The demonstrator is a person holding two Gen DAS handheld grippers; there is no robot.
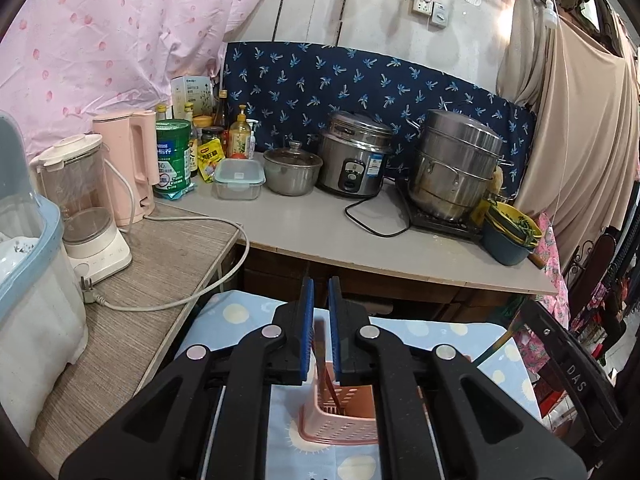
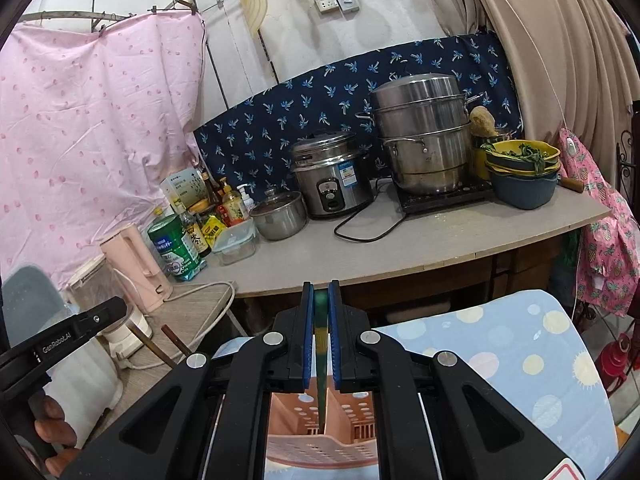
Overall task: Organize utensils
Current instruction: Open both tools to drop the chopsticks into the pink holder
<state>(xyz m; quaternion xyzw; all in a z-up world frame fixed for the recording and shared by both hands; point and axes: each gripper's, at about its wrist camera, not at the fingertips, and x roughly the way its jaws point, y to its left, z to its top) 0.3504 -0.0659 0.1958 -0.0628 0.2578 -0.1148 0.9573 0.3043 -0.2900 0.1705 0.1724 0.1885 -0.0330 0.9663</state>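
In the left wrist view my left gripper [image 1: 321, 286] is shut on brown chopsticks [image 1: 320, 340]. Their lower ends reach down into a pink perforated utensil holder [image 1: 340, 424] on the light-blue patterned cloth [image 1: 236, 314]. In the right wrist view my right gripper [image 2: 320, 288] is shut on a green-handled utensil [image 2: 321, 360] whose lower end dips into the same pink holder [image 2: 316, 448]. The left gripper [image 2: 114, 310] shows at the left with the two chopsticks [image 2: 146, 342] slanting below it. The right gripper's black body [image 1: 572, 368] stands at the right edge.
Behind the cloth-covered table runs a grey counter [image 1: 320, 224] with a rice cooker [image 1: 354, 160], a steel steamer pot [image 1: 456, 168], a small lidded pot [image 1: 292, 170], bottles and stacked bowls [image 1: 510, 236]. A blender [image 1: 84, 208], a pink kettle [image 1: 132, 168] and a loose cord [image 1: 192, 300] occupy the left side table.
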